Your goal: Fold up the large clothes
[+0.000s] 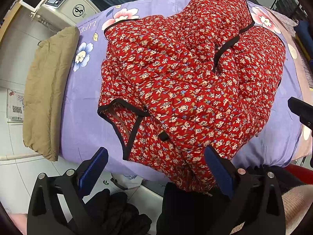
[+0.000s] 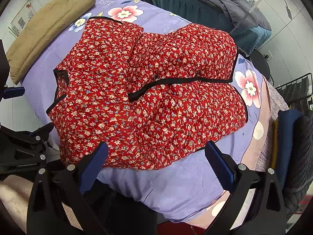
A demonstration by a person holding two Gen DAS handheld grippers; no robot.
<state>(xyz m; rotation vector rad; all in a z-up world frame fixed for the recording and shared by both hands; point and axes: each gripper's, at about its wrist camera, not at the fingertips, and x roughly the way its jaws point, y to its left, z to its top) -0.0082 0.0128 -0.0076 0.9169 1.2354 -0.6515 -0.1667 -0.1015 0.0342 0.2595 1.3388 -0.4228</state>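
Note:
A red quilted floral jacket with black trim (image 1: 176, 82) lies spread and partly folded on a lilac flowered sheet (image 1: 84, 101); a sleeve lies folded across its body. It also shows in the right wrist view (image 2: 148, 98). My left gripper (image 1: 156, 168) is open and empty, above the jacket's near hem at the table's front edge. My right gripper (image 2: 156, 166) is open and empty, just above the jacket's near edge. The left gripper also shows at the left edge of the right wrist view (image 2: 13, 94).
A folded tan garment (image 1: 47, 94) lies at the sheet's left edge, also seen in the right wrist view (image 2: 47, 25). A white machine (image 1: 64, 4) stands behind. Grey bedding (image 2: 225, 4) is at the back. Dark clothes (image 2: 293, 146) hang at the right.

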